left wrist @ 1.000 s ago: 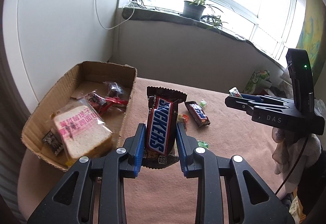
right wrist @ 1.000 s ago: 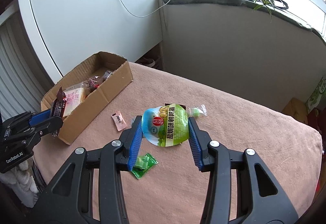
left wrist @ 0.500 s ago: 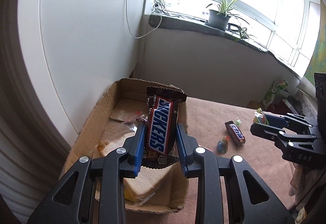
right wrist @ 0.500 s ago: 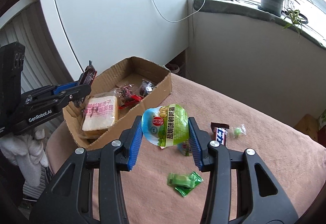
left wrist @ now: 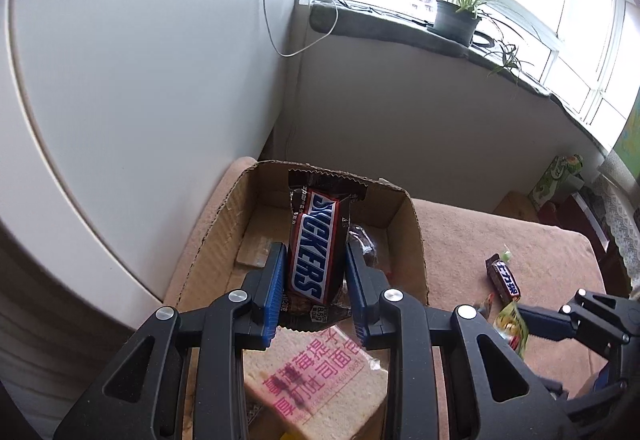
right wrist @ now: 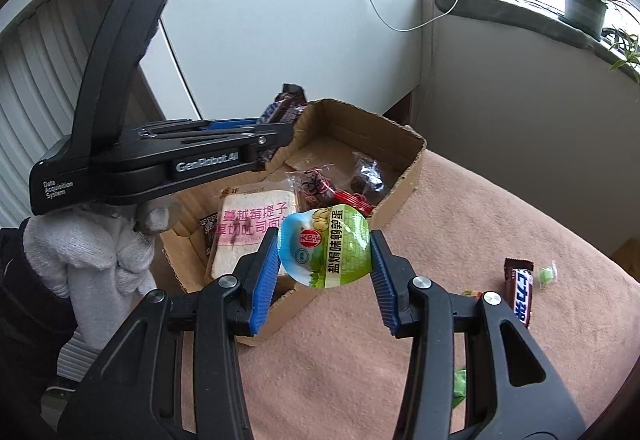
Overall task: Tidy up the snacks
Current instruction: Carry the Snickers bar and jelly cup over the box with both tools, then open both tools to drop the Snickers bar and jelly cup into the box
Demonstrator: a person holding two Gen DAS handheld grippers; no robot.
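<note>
My left gripper (left wrist: 314, 290) is shut on a Snickers bar (left wrist: 316, 246) and holds it upright above the open cardboard box (left wrist: 416, 240). The box holds a wrapped bread slice (left wrist: 316, 380) and dark wrapped sweets (left wrist: 362, 242). My right gripper (right wrist: 325, 274) is shut on a green and blue egg snack pouch (right wrist: 325, 246), held above the table beside the box's near wall (right wrist: 394, 205). The left gripper also shows in the right wrist view (right wrist: 224, 147), over the box.
A second Snickers bar (right wrist: 520, 296) and a small green candy (right wrist: 546, 274) lie on the pink tablecloth (right wrist: 460, 240) to the right. A green wrapper (right wrist: 460, 386) lies near the front. A white cabinet stands behind the box. A potted plant (left wrist: 460, 11) is on the sill.
Both grippers have moved left toward the box with their snacks. The Snickers bar is now over the box's inside, and the pouch is close to its near wall.
</note>
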